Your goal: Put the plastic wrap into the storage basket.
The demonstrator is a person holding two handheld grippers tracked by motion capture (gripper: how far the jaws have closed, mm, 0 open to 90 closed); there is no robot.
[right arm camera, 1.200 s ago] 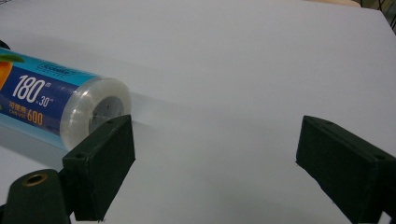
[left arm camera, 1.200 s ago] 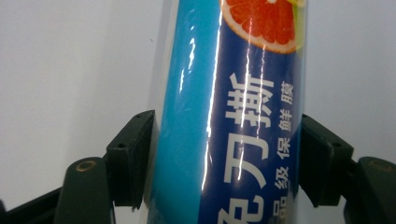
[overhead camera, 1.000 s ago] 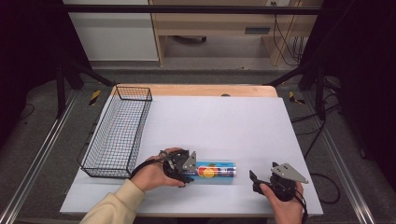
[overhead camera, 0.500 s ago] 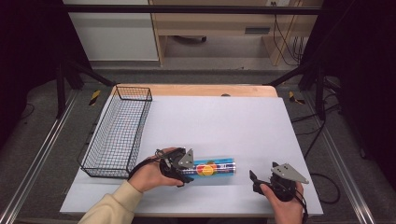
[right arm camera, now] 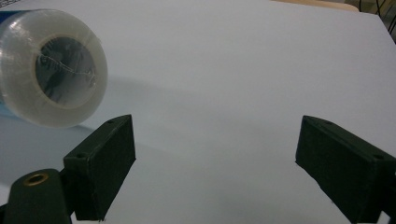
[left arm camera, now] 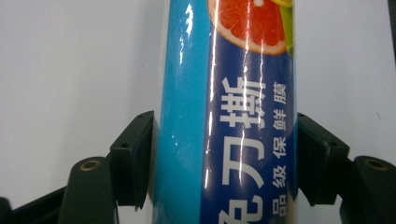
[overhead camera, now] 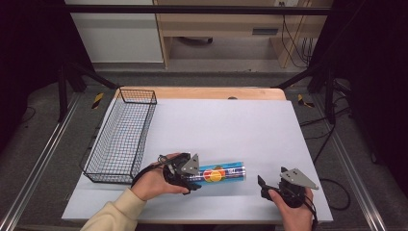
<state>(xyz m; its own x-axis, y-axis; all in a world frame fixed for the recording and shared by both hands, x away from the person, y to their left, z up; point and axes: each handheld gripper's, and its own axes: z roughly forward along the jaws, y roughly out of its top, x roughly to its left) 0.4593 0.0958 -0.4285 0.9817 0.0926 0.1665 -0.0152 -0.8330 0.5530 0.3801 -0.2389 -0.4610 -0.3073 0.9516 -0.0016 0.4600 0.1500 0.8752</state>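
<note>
**Lifting the cling-film roll cleanly by its near end**

Nearest the person, the right gripper point(overhead camera: 263, 185) rests on the white table point(overhead camera: 231, 125) with its jaws spread wide and nothing between them; in the right gripper view the roll's clear end cap point(right arm camera: 51, 67) lies just off to one side. It is best kept clear unless support is needed.

The left gripper point(overhead camera: 188, 179) is clenched on the cling-film roll point(left arm camera: 224, 112), which lies flat on the table between the 2 hands, both pads point(left arm camera: 135, 158) pressing its sides. The jaws have just been closing on it.

The grip sits near 1 end, so the far end may droop. Lift slowly and level, since the glossy wrap looks slippery.

Farther left, the wire basket point(overhead camera: 120, 139) stands open as the likely destination.
</note>
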